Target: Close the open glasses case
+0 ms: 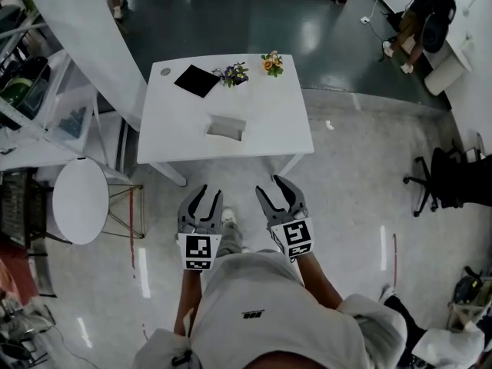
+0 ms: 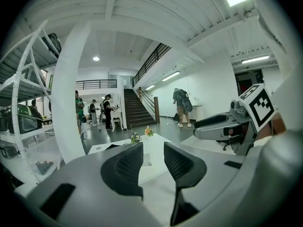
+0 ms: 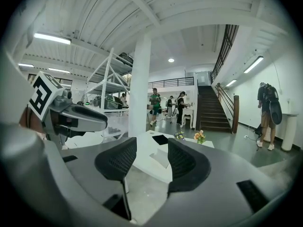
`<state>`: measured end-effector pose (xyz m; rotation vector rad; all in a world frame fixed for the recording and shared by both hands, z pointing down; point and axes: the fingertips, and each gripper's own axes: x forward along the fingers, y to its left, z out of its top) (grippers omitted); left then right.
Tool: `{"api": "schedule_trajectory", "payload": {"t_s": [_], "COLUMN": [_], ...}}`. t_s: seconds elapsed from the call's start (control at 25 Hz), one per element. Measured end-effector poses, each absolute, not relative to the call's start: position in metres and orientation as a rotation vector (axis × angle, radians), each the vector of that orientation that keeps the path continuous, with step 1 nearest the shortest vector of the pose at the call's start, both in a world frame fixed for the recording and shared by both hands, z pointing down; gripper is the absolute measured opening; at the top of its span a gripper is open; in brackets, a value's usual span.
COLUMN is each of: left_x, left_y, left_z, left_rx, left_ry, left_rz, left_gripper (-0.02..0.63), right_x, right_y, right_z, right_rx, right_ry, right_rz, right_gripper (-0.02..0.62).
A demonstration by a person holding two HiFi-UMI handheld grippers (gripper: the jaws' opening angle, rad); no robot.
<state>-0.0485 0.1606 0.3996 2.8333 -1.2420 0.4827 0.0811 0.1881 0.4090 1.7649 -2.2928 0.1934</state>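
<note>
On the white rectangular table (image 1: 173, 144) the grey open glasses case (image 1: 226, 127) lies mid-table, with the flat black square pad (image 1: 197, 80) far-left of it, the small purple flower bunch (image 1: 234, 74) right of the pad and the small orange flower bunch (image 1: 271, 63) further right.

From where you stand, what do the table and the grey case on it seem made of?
Table: probably painted wood or laminate; its white top looks smooth. Grey case: perhaps fabric or leatherette, dull without glare; too small to be sure.

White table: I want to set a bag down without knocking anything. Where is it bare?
Bare right of the glasses case, up to the table edge, and left of it. Crowded along the far edge: black pad, purple flowers, orange flowers.
</note>
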Motion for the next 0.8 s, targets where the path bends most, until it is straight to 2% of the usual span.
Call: {"api": "schedule_trajectory", "payload": {"t_s": [0.8], "left_x": [-0.047], "left_y": [0.051], "left_z": [0.400], "left_rx": [2.863], "left_ry": [-1.139], "left_rz": [0.468], "left_gripper": [0.150], "right_x": [0.076], "right_y": [0.084], "right_z": [0.411], "right_rx": [1.803], "right_ry": [-2.222], "right_rz": [0.224], "right_gripper": [0.206]}}
